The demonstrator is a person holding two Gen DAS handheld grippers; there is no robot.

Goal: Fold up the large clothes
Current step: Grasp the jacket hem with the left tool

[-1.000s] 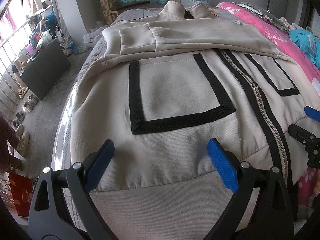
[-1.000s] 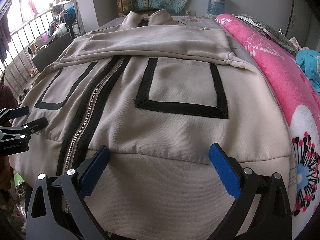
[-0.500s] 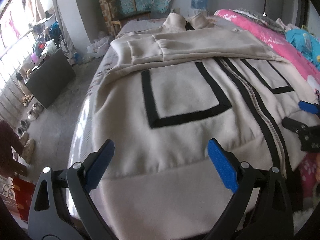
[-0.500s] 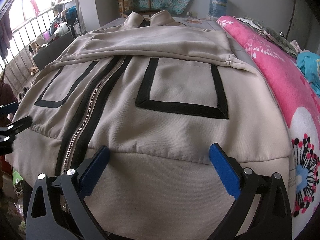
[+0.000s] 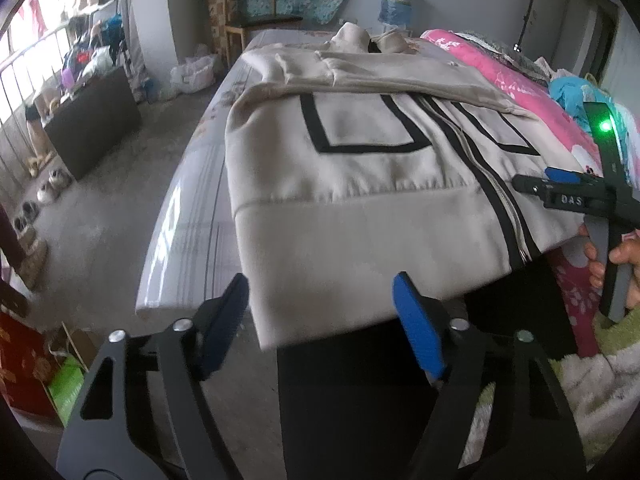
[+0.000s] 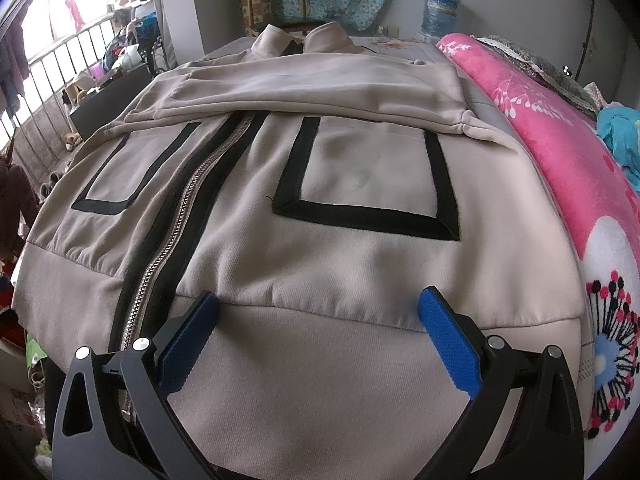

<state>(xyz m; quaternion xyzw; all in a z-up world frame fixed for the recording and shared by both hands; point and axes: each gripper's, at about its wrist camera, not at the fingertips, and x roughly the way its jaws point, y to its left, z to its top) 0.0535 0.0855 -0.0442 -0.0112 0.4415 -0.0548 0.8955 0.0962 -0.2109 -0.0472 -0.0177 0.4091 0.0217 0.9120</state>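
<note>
Left wrist view: the beige zip-front jacket with black-outlined square pockets lies face up on the grey-striped bed, its broad ribbed hem draping past the near edge. The left gripper is spread wide and holds nothing, its blue pads level with the hem's left corner but off the cloth. The risk, as I judge it: closing from here would catch only the outer layer, or nothing, so the fold would drag crooked. Open floor lies to the left (shoes and a dark cabinet sit well away), giving free swing on that side. The right gripper shows at the right edge, above the hem beside the zipper.

Right wrist view: the right gripper is likewise spread, empty, pads poised at the hem seam. The metal zipper with black tape runs just left of it; pinching across that stiff line could bunch the fold. The sleeves lie crossed over the chest and may slide off if the hem is lifted fast. A pink flowered blanket crowds the bed's right edge, leaving little room there.
</note>
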